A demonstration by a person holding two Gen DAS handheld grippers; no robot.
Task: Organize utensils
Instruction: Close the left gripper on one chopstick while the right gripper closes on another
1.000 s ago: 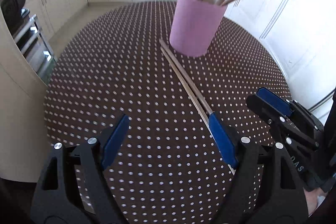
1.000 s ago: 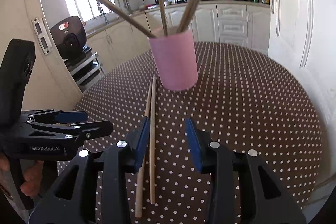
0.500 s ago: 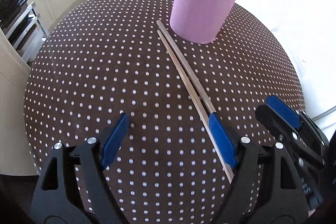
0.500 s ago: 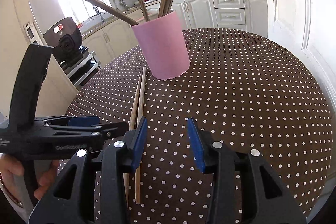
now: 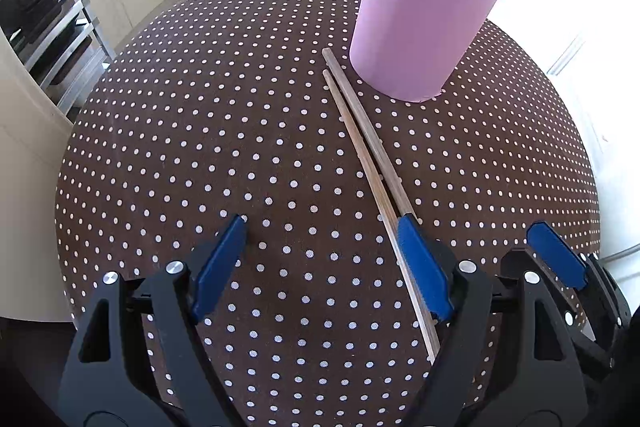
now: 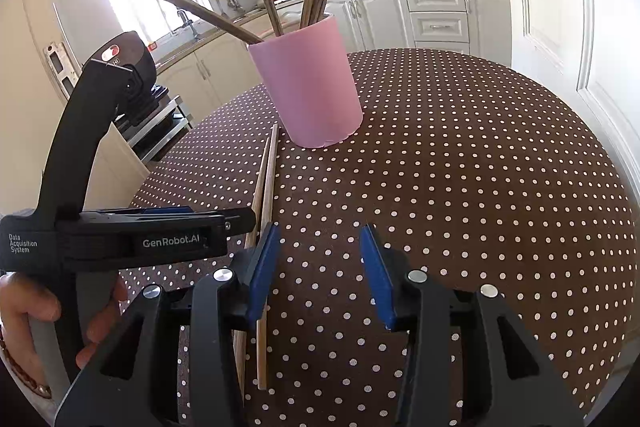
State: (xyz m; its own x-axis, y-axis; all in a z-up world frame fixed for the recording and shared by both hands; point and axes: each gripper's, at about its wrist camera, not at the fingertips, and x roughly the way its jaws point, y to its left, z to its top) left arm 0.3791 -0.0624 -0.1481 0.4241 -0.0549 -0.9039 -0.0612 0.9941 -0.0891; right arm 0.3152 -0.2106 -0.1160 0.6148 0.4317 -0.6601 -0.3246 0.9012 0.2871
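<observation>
Two chopsticks (image 5: 366, 143) lie side by side on the dotted worktop (image 5: 200, 147), touching or nearly so. Their far ends sit just beside the base of the pink cup (image 5: 420, 27), at about 8 o'clock of it in the left wrist view. The cup already holds several sticks, leaning out at different angles.

Left tongs (image 5: 320, 263): wide apart, nothing between them. The right-side pad sits over the near part of the pair, so the sticks are at the jaw's edge, not centred. Whether it touches them I can't tell.

Right tongs (image 6: 320, 259): partway apart and opening, nothing between the pads. The sticks run under or just outside the pad at 9 o'clock.

Step in hand, as I read it: pick the pair off the worktop and drop it into the cup.

How to do it well:
- Only one tool should go in. The two sets of tongs are crowding the same end.
- Shift the left tongs toward 3 o'clock until both sticks are mid-gap, then go down.
- Close across both sticks at once, square to their length, or one may roll out.
- Grip nearer the middle for less droop.
- Lift, tip upright, enter the cup in a gap between the leaning sticks.
- Watch the cup: it looks light, and a nudge at the rim may tip it.
</observation>
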